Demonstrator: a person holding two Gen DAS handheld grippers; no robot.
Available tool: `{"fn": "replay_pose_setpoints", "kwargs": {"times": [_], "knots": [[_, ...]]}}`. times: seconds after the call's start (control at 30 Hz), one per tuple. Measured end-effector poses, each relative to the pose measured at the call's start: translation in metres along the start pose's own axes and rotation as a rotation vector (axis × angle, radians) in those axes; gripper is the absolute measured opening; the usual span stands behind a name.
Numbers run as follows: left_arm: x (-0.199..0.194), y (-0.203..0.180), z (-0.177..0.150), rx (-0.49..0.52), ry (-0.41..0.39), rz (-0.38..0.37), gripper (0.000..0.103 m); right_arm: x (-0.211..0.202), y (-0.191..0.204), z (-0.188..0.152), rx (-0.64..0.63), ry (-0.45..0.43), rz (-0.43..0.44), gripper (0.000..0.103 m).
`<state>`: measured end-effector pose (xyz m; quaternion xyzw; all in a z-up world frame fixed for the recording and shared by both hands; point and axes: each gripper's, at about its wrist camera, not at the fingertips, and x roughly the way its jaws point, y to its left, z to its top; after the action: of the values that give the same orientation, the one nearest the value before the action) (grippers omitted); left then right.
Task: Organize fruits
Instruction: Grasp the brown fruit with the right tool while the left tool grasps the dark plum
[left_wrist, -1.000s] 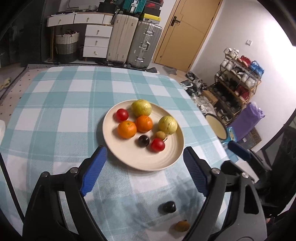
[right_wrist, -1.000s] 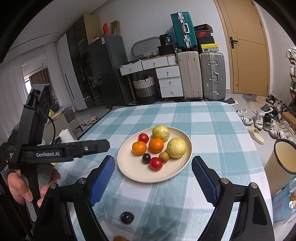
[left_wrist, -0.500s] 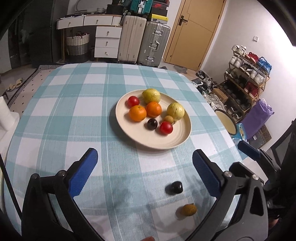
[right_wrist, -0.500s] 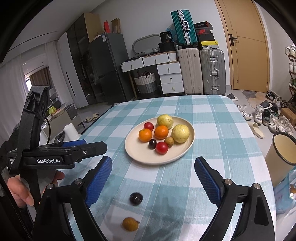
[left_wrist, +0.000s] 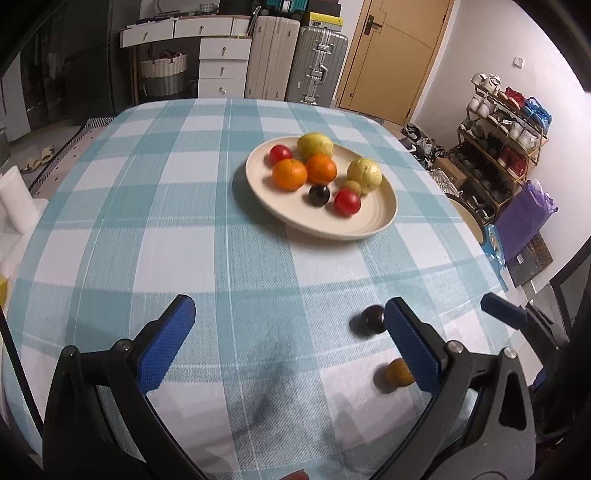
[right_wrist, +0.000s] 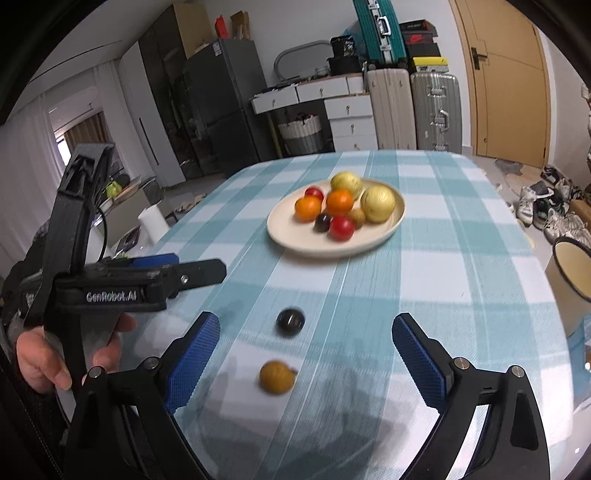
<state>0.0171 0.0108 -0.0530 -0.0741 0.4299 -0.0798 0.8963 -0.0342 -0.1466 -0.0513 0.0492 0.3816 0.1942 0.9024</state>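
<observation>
A cream plate (left_wrist: 373, 221) (right_wrist: 284, 232) on the checked tablecloth holds several fruits: oranges, red ones, yellow-green ones, a dark one. Two loose fruits lie on the cloth nearer me: a dark round fruit (left_wrist: 372, 318) (right_wrist: 290, 321) and a small brown-yellow fruit (left_wrist: 398, 372) (right_wrist: 277, 376). My left gripper (left_wrist: 291, 345) is open and empty, the loose fruits beside its right finger. My right gripper (right_wrist: 304, 360) is open and empty, with both loose fruits between its fingers ahead. The left gripper (right_wrist: 177, 273) also shows in the right wrist view.
The table's right edge drops to the floor with a cream bucket (right_wrist: 570, 269) and a shoe rack (left_wrist: 498, 147). Suitcases (left_wrist: 295, 70) and drawers stand beyond the far edge. A white paper roll (left_wrist: 14, 199) stands at the left.
Both grippers have pulled back from the plate toward the near edge. The two loose fruits have come further into view ahead of the fingers. Both stay open.
</observation>
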Motion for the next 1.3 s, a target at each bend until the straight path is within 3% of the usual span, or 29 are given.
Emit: {"fn": "replay_pose_setpoints", "kwargs": {"times": [0.33,0.53,0.67,0.93,1.3], "knots": [[0.002,0.005,-0.014,0.002,0.023,0.004,0.102,0.017,0.006,-0.025,0.016,0.059,0.06,0.096],[0.005,0.007,-0.016,0.0,0.032,0.001,0.102,0.027,0.014,-0.029,-0.009,0.082,0.088,0.085],[0.008,0.007,-0.017,0.002,0.037,0.001,0.102,0.033,0.015,-0.033,-0.016,0.105,0.098,0.06],[0.014,0.01,-0.016,-0.005,0.049,0.016,0.102,0.041,0.014,-0.037,-0.011,0.118,0.097,0.028],[0.022,0.007,-0.012,0.007,0.059,0.01,0.102,0.033,0.0,-0.034,0.02,0.081,0.099,0.028]]}}
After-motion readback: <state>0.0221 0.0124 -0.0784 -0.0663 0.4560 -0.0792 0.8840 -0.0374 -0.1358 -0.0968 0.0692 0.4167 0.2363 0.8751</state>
